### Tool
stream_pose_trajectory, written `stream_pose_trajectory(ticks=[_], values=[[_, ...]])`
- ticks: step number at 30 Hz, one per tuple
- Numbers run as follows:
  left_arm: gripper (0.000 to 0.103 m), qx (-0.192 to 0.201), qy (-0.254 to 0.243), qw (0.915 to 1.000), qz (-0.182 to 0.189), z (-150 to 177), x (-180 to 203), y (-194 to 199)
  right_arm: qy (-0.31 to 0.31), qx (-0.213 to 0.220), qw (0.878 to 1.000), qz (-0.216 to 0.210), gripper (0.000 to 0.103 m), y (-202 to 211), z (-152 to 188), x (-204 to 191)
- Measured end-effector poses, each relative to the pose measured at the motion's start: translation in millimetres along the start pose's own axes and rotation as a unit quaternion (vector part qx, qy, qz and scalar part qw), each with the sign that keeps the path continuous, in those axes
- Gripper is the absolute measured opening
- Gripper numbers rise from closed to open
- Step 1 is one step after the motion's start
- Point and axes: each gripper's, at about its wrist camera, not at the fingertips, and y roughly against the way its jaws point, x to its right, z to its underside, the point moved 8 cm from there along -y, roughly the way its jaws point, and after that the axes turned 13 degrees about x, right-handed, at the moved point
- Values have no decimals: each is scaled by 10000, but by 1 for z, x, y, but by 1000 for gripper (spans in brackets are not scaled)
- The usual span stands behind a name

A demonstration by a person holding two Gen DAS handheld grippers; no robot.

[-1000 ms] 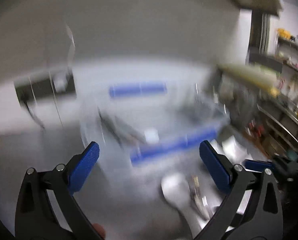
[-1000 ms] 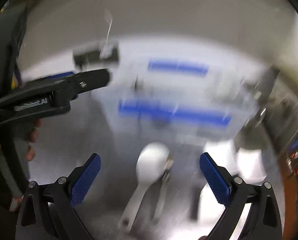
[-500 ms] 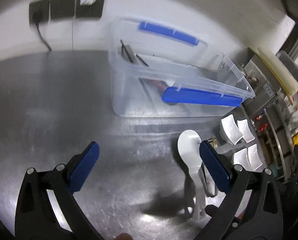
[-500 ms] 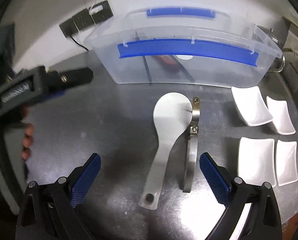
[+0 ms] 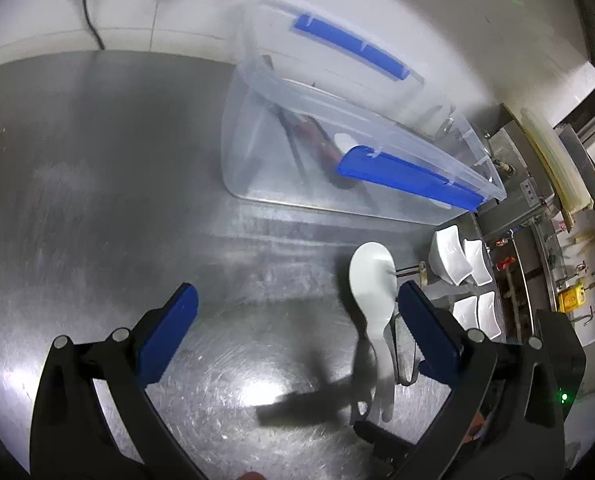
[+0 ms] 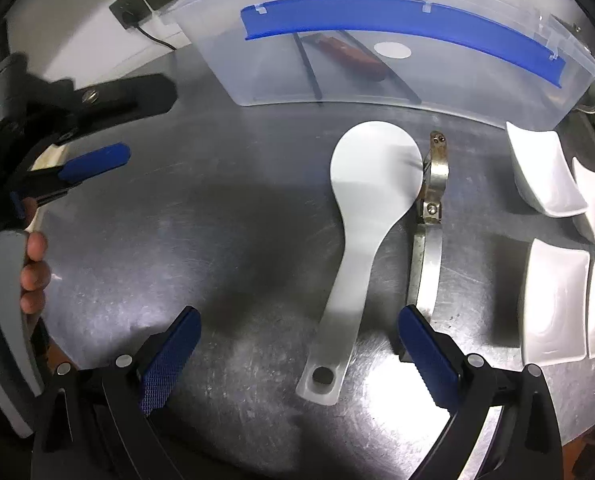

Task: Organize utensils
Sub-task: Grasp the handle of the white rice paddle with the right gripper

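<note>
A white rice paddle (image 6: pixel 371 200) lies on the steel counter, handle toward me, with a metal peeler (image 6: pixel 431 220) just to its right. My right gripper (image 6: pixel 297 344) hovers open over the paddle's handle end. Behind them stands a clear plastic bin (image 6: pixel 377 76) with blue handles, holding a brown-handled utensil (image 6: pixel 347 54) and dark chopsticks. In the left wrist view the paddle (image 5: pixel 371 284) sits by the right fingertip of my left gripper (image 5: pixel 295 320), which is open and empty. The bin (image 5: pixel 265 152) stands beyond it. My left gripper (image 6: pixel 93 162) also shows at the left of the right wrist view.
Several white square dishes (image 6: pixel 553 296) lie at the counter's right edge, also seen as white dishes (image 5: pixel 463 272) in the left wrist view. A wall socket with a black cord (image 5: pixel 91 28) sits at the back. Shelving (image 5: pixel 557 240) stands past the counter's right end.
Both views swung down from a blurred sweep to the counter. Both grippers have moved closer to the paddle and peeler, and the bin now sits higher in each view.
</note>
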Motion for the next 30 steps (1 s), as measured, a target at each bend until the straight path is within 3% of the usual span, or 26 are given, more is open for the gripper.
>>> stream_pose_trajectory(ticks=[10, 17, 21, 30], values=[[97, -10, -48, 9999, -134, 6, -7, 2, -97, -369, 9990, 233, 98, -22, 7, 9], [97, -189, -37, 9998, -84, 14, -5, -2, -349, 7, 9992, 197, 98, -22, 0, 17], [96, -171, -9, 9998, -85, 14, -6, -2, -186, 325, 9988, 316, 98, -16, -4, 17], [97, -188, -14, 9997, -183, 17, -7, -4, -315, 413, 9975, 479, 98, -8, 3, 23]])
